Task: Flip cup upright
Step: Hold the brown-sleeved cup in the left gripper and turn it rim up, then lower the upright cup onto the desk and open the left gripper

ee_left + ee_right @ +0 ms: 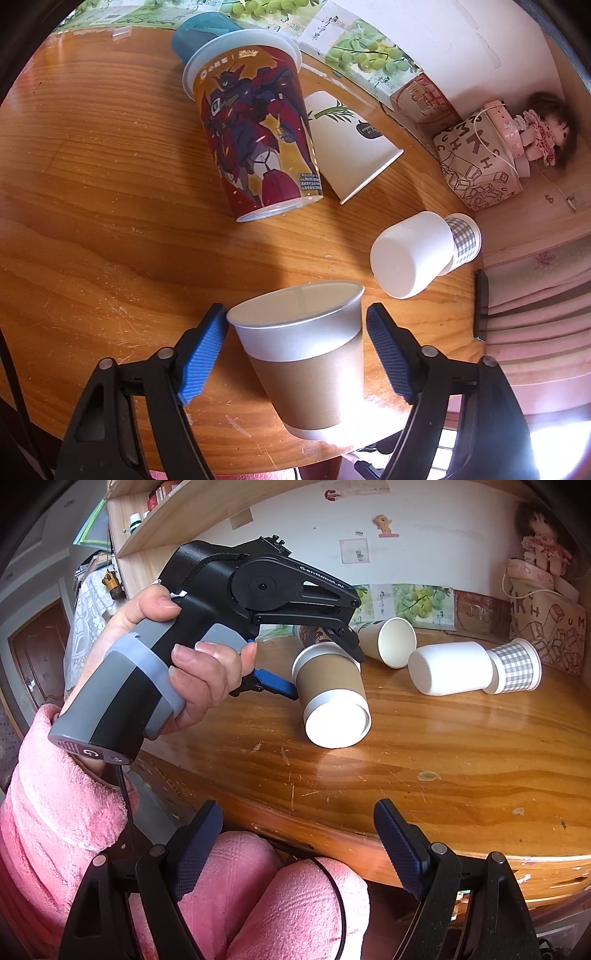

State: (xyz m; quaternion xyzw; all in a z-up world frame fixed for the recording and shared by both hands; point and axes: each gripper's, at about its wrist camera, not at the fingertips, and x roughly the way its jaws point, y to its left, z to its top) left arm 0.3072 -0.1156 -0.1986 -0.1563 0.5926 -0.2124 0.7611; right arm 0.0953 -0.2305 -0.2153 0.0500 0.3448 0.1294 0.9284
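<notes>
A paper cup with a brown sleeve [306, 362] lies on its side on the wooden table [92, 206], its open mouth facing away from me. My left gripper [297, 350] is open, with its blue pads on either side of the cup near the rim, small gaps showing. The right wrist view shows the same cup [332, 690], white base toward the camera, with the left gripper [321, 664] straddling it. My right gripper [297, 849] is open and empty, low in front of the table edge over pink-clad knees.
A tall robot-print cup [255, 136], a white bamboo-print cup [351, 147] and a white cup nested with a checked cup [417, 251] lie on their sides further back. A blue cup [199, 33], boxes and a doll [543, 133] stand behind. A phone [481, 306] sits at right.
</notes>
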